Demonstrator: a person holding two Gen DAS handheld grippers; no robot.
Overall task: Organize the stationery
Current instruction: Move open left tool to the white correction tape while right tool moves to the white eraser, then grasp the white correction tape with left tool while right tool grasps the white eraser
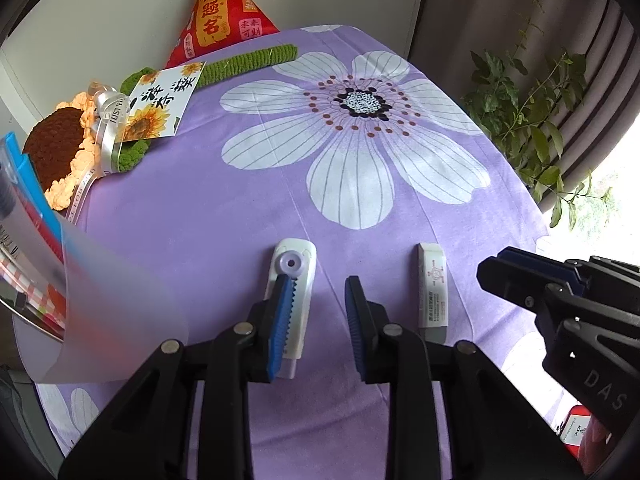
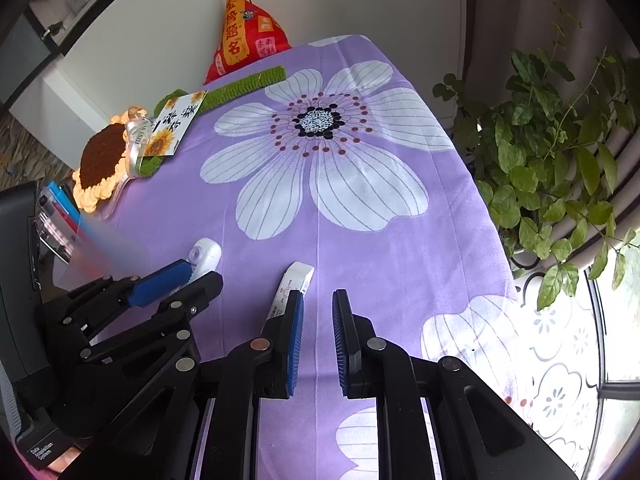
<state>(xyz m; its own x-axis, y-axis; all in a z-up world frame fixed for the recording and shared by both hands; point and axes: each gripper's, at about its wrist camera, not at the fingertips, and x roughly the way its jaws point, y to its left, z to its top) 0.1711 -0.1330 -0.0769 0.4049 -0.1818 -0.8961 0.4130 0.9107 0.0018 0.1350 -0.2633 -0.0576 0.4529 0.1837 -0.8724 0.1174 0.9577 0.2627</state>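
Purple flower-print cloth on bench [image 1: 200,220]. Left tongs [image 1: 318,316] released, over white correction-tape dispenser [image 1: 294,280]. Right tongs [image 2: 316,334] released, beside white boxed eraser [image 2: 290,286]. Risk: off-centre grip may push dispenser aside.

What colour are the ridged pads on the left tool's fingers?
Blue pads on black fingers, clearest in the left wrist view.

bright daylight from the blown-out right window [image 2: 624,344] | fisheye-bent, dark edges | frosted case [image 1: 100,300] blurred

left tongs [image 1: 316,316] parted, empty, right tongs [image 2: 318,340] parted, empty, side by side, angled downward
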